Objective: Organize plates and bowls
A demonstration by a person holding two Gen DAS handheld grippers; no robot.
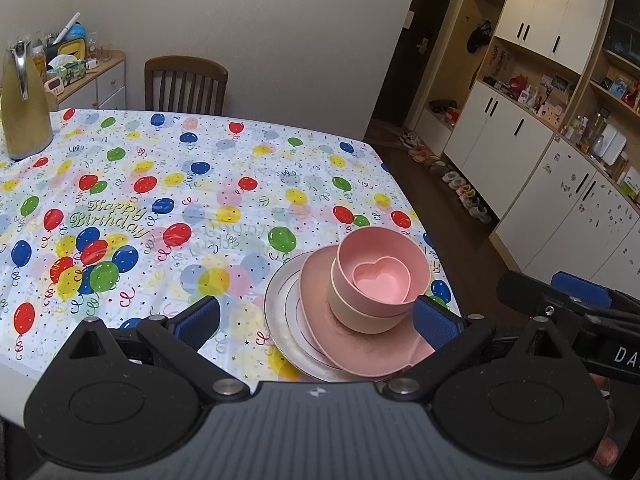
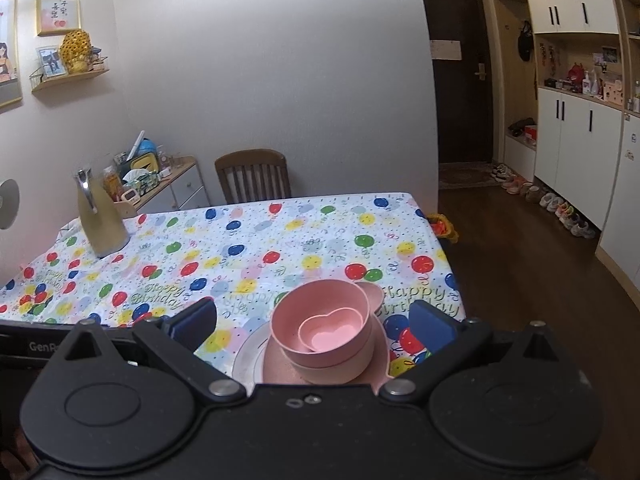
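Stacking looks finished: bowls point(image 1: 378, 280) nest on plates point(image 1: 288, 320), lower right. Left tongs point(image 1: 316, 320) and right tongs point(image 2: 314, 322) gape wide, empty; next, probably withdraw.

From my seat, the balloon tablecloth point(image 1: 208, 184) lay bare and passable across its middle and left. The stacked dishes point(image 1: 360, 292) blocked the near right corner, and a tall thermos jug point(image 1: 24, 108) stood at the far left.
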